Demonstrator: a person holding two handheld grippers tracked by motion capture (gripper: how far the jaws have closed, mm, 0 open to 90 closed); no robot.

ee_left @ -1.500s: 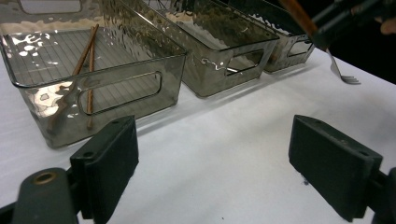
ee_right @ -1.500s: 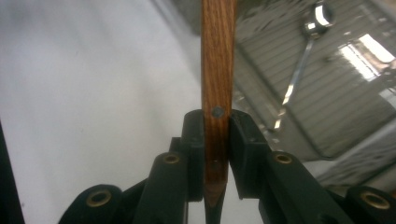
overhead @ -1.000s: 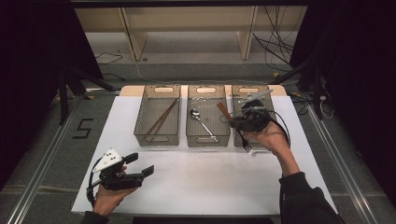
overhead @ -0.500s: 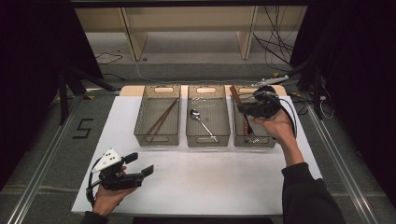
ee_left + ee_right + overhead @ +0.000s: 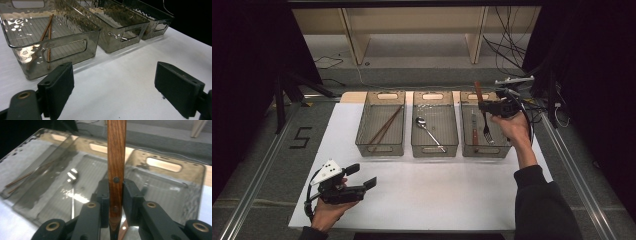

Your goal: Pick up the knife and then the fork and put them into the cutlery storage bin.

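My right gripper point(image 5: 493, 107) point(image 5: 115, 188) is shut on the wooden handle of a fork point(image 5: 486, 131) point(image 5: 116, 157). It holds the fork above the right bin point(image 5: 486, 151), handle pointing away and tines hanging down. A second wooden-handled utensil point(image 5: 474, 132) lies inside that bin. The middle bin point(image 5: 434, 150) holds a spoon point(image 5: 426, 129), and the left bin point(image 5: 380, 149) point(image 5: 60, 37) holds chopsticks point(image 5: 384, 126) point(image 5: 47, 27). My left gripper point(image 5: 363, 176) point(image 5: 115, 85) rests open near the table's front left corner, nothing between its jaws.
The three clear bins stand in a row at the back of the white table point(image 5: 437, 190). Cables point(image 5: 512, 55) and a low shelf point(image 5: 412, 30) lie beyond the far edge. A rail point(image 5: 257, 185) runs along the left side.
My right gripper has carried the fork away from me and to the right, from between the middle and right bins to over the right bin's far end. The left gripper has stayed put.
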